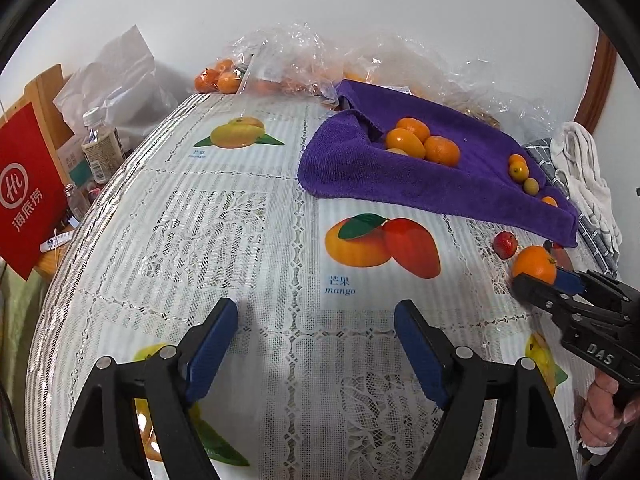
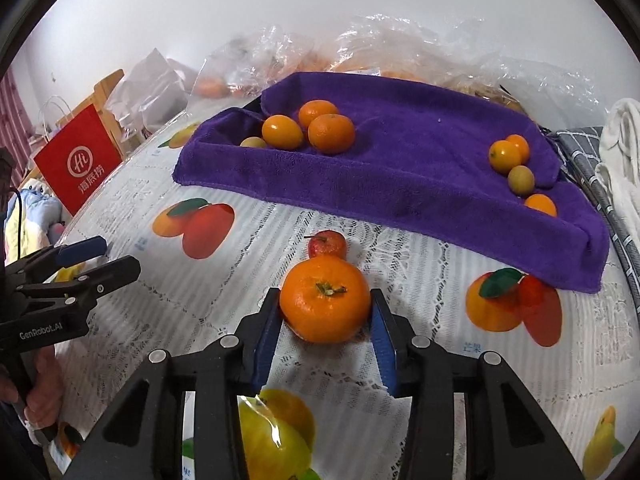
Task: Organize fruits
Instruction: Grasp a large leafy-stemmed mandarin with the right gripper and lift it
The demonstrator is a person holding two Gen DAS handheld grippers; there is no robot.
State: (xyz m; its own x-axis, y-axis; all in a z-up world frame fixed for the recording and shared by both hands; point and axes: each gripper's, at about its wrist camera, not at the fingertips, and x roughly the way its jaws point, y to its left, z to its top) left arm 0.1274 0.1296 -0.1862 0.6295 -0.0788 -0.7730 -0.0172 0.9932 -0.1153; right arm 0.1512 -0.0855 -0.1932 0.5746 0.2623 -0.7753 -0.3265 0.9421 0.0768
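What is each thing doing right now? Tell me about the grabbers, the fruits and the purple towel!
Left gripper: open, empty, above the tablecloth.
Right gripper: fingers around the big orange, contact unclear.
Big orange: on the table, stem up.
Small red fruit: on the table behind the orange.
Purple towel: spread out, edges raised.
Left fruit group: resting on the towel.
Right fruit group: resting on the towel.
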